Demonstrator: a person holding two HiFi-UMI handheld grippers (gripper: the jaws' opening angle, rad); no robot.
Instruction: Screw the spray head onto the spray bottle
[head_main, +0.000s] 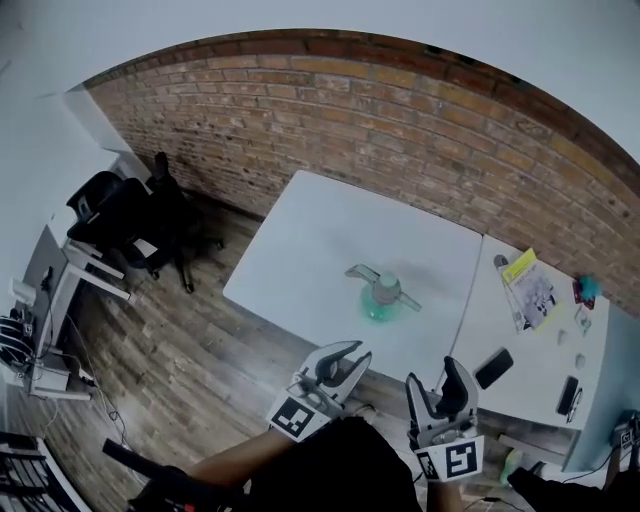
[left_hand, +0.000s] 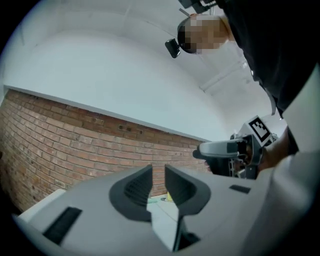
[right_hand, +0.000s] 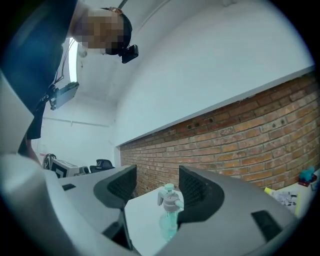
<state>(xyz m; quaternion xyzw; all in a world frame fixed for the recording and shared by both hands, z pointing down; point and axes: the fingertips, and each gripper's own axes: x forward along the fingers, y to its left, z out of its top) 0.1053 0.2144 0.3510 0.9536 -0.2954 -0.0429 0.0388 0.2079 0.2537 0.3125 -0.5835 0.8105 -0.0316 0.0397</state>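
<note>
Wearing its grey spray head (head_main: 384, 284) mid-frame, the green plastic bottle (head_main: 380, 308) seems done; left claw (head_main: 354, 352) near-closed, right claw (head_main: 434, 374) wide, both empty.

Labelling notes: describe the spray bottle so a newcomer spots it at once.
Before the brick wall stands a large white table. The spray bottle stands alone near its middle front. It is the only see-through green thing there, with a grey spray head on top; the booklet lies on the neighbouring table.
</note>
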